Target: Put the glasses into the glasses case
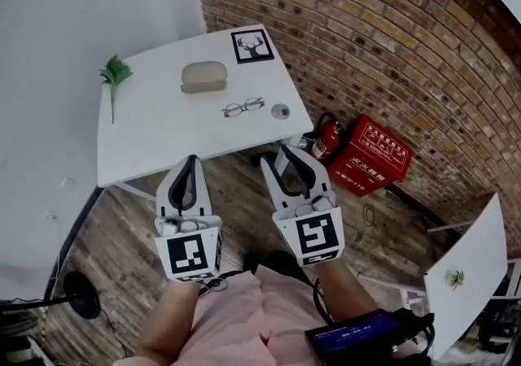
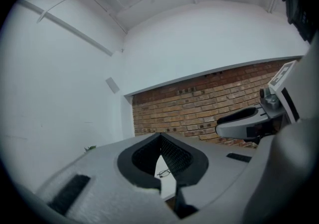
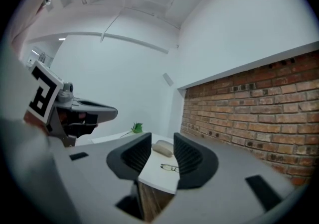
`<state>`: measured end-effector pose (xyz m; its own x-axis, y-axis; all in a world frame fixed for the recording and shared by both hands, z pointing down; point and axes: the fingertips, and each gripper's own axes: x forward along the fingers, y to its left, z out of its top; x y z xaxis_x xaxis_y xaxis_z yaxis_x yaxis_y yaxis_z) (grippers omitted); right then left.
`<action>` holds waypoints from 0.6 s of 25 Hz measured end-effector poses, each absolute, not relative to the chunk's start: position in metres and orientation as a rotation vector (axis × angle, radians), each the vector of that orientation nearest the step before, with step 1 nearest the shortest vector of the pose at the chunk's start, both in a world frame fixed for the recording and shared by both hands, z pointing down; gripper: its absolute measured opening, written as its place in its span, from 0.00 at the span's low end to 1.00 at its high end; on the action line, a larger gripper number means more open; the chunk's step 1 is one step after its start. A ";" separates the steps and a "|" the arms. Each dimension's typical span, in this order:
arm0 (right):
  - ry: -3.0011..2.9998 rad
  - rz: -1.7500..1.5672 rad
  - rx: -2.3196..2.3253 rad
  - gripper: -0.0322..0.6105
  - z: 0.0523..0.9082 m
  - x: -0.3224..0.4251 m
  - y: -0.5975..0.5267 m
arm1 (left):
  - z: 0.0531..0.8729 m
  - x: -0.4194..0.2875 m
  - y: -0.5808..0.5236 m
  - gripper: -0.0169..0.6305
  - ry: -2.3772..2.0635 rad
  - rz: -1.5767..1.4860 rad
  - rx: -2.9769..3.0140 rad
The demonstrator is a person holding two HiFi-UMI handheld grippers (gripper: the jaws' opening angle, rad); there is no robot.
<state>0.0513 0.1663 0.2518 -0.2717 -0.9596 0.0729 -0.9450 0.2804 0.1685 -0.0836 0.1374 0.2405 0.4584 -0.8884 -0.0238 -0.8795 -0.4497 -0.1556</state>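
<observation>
The glasses (image 1: 243, 106) lie open on the white table (image 1: 146, 141), just right of its middle. The closed grey-beige glasses case (image 1: 203, 76) sits behind them to the left. Both grippers hang over the wooden floor, short of the table's near edge. My left gripper (image 1: 193, 159) is shut, its tips meeting with nothing between them. My right gripper (image 1: 289, 151) is open and empty. In the right gripper view, the case (image 3: 162, 148) and glasses (image 3: 170, 168) show between the open pads of the gripper (image 3: 162, 142). In the left gripper view, the glasses (image 2: 163, 172) show below the closed tips of the gripper (image 2: 160, 138).
On the table are also a green sprig (image 1: 115, 76) at the left, a deer picture card (image 1: 251, 45) at the back and a small round thing (image 1: 280, 111) by the glasses. A red extinguisher (image 1: 326, 138) and red box (image 1: 370, 153) stand by the brick wall (image 1: 366, 23). Another white table (image 1: 472, 267) stands at right.
</observation>
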 end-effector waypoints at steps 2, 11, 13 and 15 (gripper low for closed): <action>-2.379 -0.124 1.786 0.27 0.258 0.055 0.157 | 0.250 -0.080 0.129 0.04 1.565 -0.111 -2.582; -2.379 0.023 1.730 0.27 0.302 0.079 0.101 | 0.296 -0.047 0.081 0.04 1.590 -0.230 -2.665; -2.385 0.047 1.705 0.27 0.312 0.088 0.081 | 0.307 -0.038 0.060 0.04 1.583 -0.256 -2.655; -2.401 0.067 1.672 0.27 0.322 0.095 0.059 | 0.318 -0.028 0.040 0.04 1.594 -0.286 -2.658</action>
<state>0.0953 0.0589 0.3222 -0.3314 -0.9218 0.2009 -0.9316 0.3535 0.0851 -0.0284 0.0397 0.3178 0.4585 -0.8773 0.1421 -0.8720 -0.4750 -0.1186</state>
